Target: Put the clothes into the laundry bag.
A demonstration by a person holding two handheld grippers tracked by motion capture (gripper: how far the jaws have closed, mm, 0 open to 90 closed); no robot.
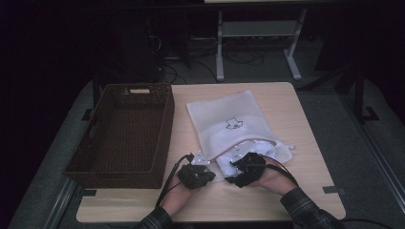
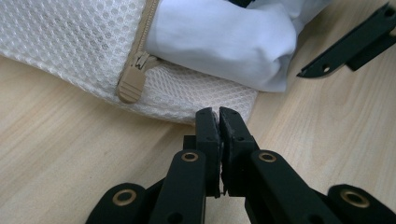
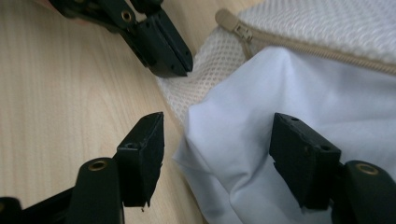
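Observation:
A white mesh bag [image 1: 229, 119] with a tan zipper lies on the wooden table [image 1: 291, 109], and white cloth [image 1: 223, 165] bulges out of its near opening. My left gripper [image 2: 218, 114] is shut, its tips pinching the bag's mesh edge [image 2: 187, 100] just past the zipper pull [image 2: 130, 86]; in the high view it [image 1: 201, 162] sits left of the opening. My right gripper [image 3: 219, 140] stands open over a fold of the cloth [image 3: 280, 84], its left jaw clear of the fabric. In the high view it [image 1: 235, 172] is at the bag's mouth.
A dark wicker basket [image 1: 167, 129] stands on the table's left half, close to the bag. Bare wood runs along the front edge and to the right of the bag. Beyond the table are desk legs and cables on the floor.

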